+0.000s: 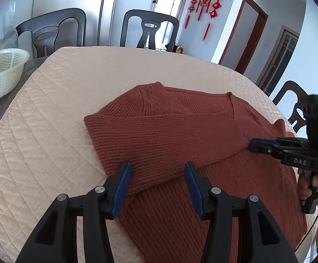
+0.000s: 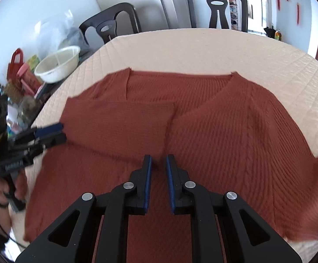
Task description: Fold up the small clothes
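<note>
— Where is the sweater point(image 2: 180, 118) found?
— Spread flat on the quilted table point(image 2: 235, 50), one sleeve point(image 1: 159, 135) folded across.
— And the tongs?
— The left gripper point(image 1: 157, 175) is held apart over that sleeve; the right gripper point(image 2: 159, 164) is slightly parted, nothing clamped.

Your left hand-held gripper point(image 1: 157, 184) hangs with its jaws apart over the folded sleeve of the rust-red knit sweater point(image 1: 180, 144), spread on the quilted cream cover point(image 1: 60, 100) of the desk. Your right hand-held gripper point(image 1: 252, 145) reaches in from the right, its tips at the sweater. A white basket point(image 1: 1, 70) sits far left.
</note>
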A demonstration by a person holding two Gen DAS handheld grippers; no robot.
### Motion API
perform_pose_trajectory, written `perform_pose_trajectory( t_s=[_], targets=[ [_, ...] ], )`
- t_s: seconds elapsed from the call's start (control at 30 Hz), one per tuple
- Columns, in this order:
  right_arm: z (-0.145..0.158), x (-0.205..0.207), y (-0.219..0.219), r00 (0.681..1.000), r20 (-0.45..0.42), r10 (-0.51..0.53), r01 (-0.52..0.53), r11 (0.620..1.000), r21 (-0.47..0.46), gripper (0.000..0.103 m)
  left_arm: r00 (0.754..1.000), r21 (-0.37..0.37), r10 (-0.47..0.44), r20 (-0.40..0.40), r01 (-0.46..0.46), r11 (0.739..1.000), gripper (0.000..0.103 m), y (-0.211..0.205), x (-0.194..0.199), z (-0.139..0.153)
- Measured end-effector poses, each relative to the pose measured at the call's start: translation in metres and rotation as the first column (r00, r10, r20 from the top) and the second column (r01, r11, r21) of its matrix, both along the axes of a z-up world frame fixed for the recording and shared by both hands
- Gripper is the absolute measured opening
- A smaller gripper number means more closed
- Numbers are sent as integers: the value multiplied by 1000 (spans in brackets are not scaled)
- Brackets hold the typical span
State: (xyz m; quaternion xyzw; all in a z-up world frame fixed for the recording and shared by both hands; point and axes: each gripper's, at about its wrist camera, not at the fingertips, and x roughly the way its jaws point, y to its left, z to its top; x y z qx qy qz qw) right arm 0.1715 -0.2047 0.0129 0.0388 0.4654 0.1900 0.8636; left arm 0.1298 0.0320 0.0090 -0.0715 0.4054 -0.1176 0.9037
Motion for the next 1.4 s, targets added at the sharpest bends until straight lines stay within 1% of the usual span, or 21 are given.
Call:
perform_pose_trajectory(
  t_s=[0.13,0.2,0.27,0.33,0.4,0.53,0.6,0.63,0.73,0.83,0.87,0.97,1.03,1.1,1.17,1.23,1.27,1.33,1.37,1.4],
  targets=[
    [1,-23,-17,999,15,-35,35,999,15,15,1000,-6,7,1,-7,1000,53,4,-7,4],
    [4,-33,-28,997,25,-68,67,998,21,27,1000,-12,19,0,-19,1000,53,4,-10,7],
    [7,-41,-37,995,36,-95,93,995,45,34,1000,-34,27,-2,-27,999,53,6,-15,11],
    [11,-54,-53,990,53,-128,123,989,76,34,999,-46,37,7,-36,998,53,6,-22,16],
    [11,-64,-69,984,57,-169,163,981,101,35,999,-38,45,23,-44,998,53,4,-29,20],
    [9,-83,-104,955,56,-290,283,953,109,37,998,-13,45,37,-45,999,53,-4,-35,23],
    [8,-91,-123,933,47,-356,349,930,115,42,999,0,37,40,-37,999,53,-9,-34,25],
    [7,-94,-133,921,43,-387,379,917,120,42,999,3,32,43,-32,999,53,-12,-33,25],
    [5,-105,-165,869,24,-495,487,861,143,43,998,10,26,49,-27,1000,53,-18,-27,27],
    [1,-116,-194,793,-6,-609,602,782,158,43,999,6,14,46,-14,1000,53,-26,-19,26],
    [0,-119,-203,761,-20,-648,642,749,166,43,999,9,11,45,-11,1000,53,-28,-16,25],
    [-3,-125,-225,703,-50,-710,703,682,203,43,999,16,6,38,-7,1000,53,-33,-9,20],
    [-4,-124,-233,678,-59,-733,724,650,232,43,1000,7,7,24,-8,1000,53,-34,-5,16],
    [-5,-120,-239,659,-70,-749,737,625,258,43,1000,0,7,14,-7,1000,53,-35,-4,10],
    [-4,-115,-243,638,-57,-768,752,606,260,43,1000,-6,6,0,-6,1000,53,-35,-4,4],
    [-5,-112,-246,616,-52,-786,765,581,277,43,1000,-5,4,2,-4,1000,53,-34,-7,0],
    [-5,-111,-247,606,-48,-794,769,570,288,40,1000,-6,3,5,-3,1000,53,-34,-9,0],
    [-7,-110,-250,589,-43,-807,781,555,286,28,1000,-15,1,3,-1,1000,53,-33,-10,0],
    [-8,-110,-254,576,-44,-816,793,546,271,17,1000,-23,1,0,-1,1000,53,-32,-9,0],
    [-9,-108,-256,571,-48,-819,798,541,264,12,1000,-30,1,-2,-1,1000,53,-31,-9,0]
  ],
)
